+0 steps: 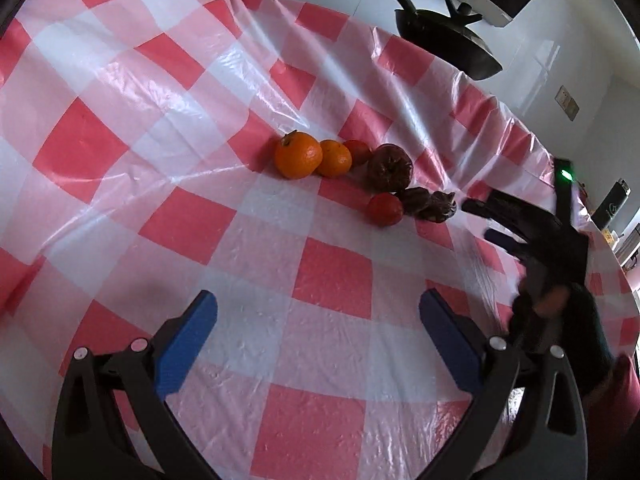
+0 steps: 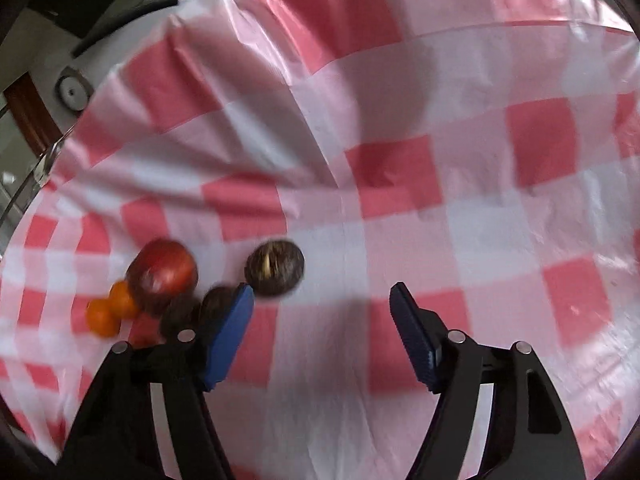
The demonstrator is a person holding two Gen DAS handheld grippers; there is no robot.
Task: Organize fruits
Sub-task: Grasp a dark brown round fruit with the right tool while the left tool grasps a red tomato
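Observation:
Fruits lie in a cluster on the red-and-white checked tablecloth (image 1: 160, 128): two oranges (image 1: 298, 156) (image 1: 335, 159), a big dark red fruit (image 1: 390, 168), a small red one (image 1: 385, 209) and two dark wrinkled ones (image 1: 416, 200). My left gripper (image 1: 318, 320) is open and empty, well short of them. My right gripper (image 1: 476, 222) reaches in from the right beside the wrinkled fruits. In its own blurred view the right gripper (image 2: 322, 294) is open with only cloth between its blue pads. A dark round fruit (image 2: 275, 267) sits just past its left fingertip; the red fruit (image 2: 164, 274) and oranges (image 2: 120, 304) lie further left.
A black pan with a lid (image 1: 452, 44) stands on the white counter beyond the cloth's far edge. The cloth's wrinkled edge (image 1: 500, 120) runs along the right. A hand and dark sleeve (image 1: 560, 312) hold the right gripper at the right side.

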